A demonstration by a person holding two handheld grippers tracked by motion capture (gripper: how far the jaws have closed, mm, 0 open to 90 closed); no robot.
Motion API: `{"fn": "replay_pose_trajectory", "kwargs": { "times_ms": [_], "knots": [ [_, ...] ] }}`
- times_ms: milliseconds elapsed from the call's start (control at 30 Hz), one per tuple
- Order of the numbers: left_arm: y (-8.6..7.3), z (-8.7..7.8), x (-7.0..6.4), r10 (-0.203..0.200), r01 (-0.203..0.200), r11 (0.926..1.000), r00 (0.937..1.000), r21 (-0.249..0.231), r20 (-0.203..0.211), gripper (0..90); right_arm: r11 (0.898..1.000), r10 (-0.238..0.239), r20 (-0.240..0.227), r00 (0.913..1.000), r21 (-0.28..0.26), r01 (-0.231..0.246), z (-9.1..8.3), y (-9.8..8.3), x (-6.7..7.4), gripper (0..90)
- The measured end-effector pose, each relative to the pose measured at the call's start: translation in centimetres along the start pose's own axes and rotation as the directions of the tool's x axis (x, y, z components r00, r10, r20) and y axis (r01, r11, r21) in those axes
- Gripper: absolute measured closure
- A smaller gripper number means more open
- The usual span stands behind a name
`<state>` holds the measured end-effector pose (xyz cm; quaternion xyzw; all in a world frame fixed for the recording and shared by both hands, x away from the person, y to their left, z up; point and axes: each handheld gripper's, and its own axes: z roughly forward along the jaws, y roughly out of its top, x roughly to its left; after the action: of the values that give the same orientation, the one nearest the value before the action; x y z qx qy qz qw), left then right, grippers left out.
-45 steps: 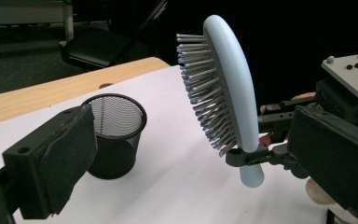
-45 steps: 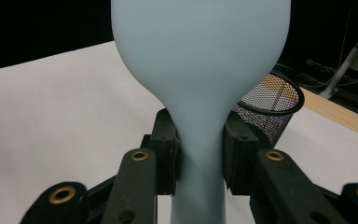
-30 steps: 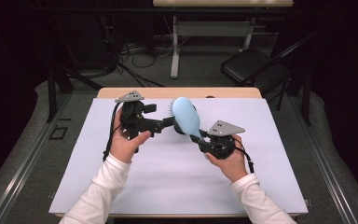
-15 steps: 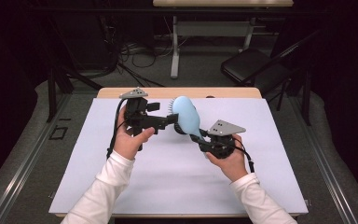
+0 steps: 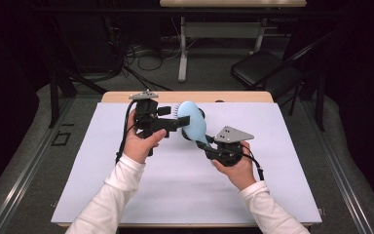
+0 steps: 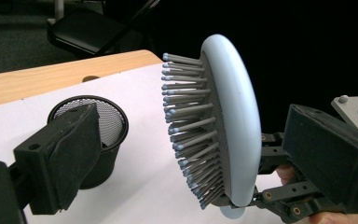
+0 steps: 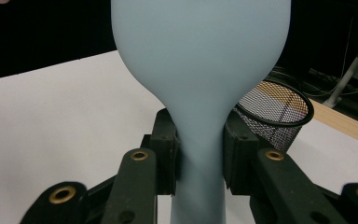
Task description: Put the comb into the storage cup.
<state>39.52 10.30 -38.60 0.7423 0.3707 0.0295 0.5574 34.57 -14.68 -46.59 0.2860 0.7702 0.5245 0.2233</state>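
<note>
High view: the right gripper (image 5: 205,145) clamps the handle of a pale blue brush (image 5: 193,123) and holds it up over the white mat (image 5: 126,195); the left gripper (image 5: 177,120) straddles the brush head, its jaws having just been closing with the head between them, and the pads are not seen to press on it. No writing can be read in any of the three views. Left gripper view: the brush (image 6: 228,126) stands on edge, an oval, smooth-backed head with rows of grey, ball-tipped bristles on a dark cushion, between two wide-set jaws; a black mesh cup (image 6: 93,140) stands on the mat behind. Right gripper view: the brush (image 7: 200,70) narrows from a broad matte back to a slim neck, pinched on both sides by the pads (image 7: 168,144); the cup (image 7: 275,114) stands just beyond it.
</note>
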Motion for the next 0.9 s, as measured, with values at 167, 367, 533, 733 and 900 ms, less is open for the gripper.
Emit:
{"fn": "replay_pose_trajectory", "kwargs": {
  "times_ms": [167, 367, 533, 733, 900],
  "knots": [
    [0.0, 0.6, 0.2, -0.022, 0.022, 0.9998, 0.9998, -0.003, 0.002, 4.9, 1.000, -0.009, 0.004, 1.0000, 0.005, 0.009, 0.0, -0.1, 0.1, 69.7],
    [-0.1, 1.0, 0.1, -0.027, 0.027, 0.9996, 0.9996, 0.002, 0.000, 4.9, 1.000, 0.000, -0.001, 1.0000, -0.008, 0.000, 0.2, 0.2, 0.1, 69.7],
    [-0.3, 1.1, 0.1, -0.030, 0.030, 0.9995, 0.9995, -0.008, 0.014, 4.9, 1.000, -0.003, -0.011, 0.9999, -0.016, 0.002, 0.4, 0.3, 0.2, 69.7],
    [-0.3, 1.7, 0.1, -0.041, 0.041, 0.9992, 0.9991, 0.001, 0.009, 5.1, 1.000, -0.003, -0.012, 0.9999, -0.018, 0.003, 0.4, 0.2, 0.4, 69.7],
    [-0.4, 2.3, 0.4, -0.062, 0.062, 0.9979, 0.9978, 0.021, 0.021, 11.1, 1.000, 0.000, -0.007, 1.0000, -0.020, 0.000, 0.5, 0.2, 0.3, 69.7]
  ]
}}
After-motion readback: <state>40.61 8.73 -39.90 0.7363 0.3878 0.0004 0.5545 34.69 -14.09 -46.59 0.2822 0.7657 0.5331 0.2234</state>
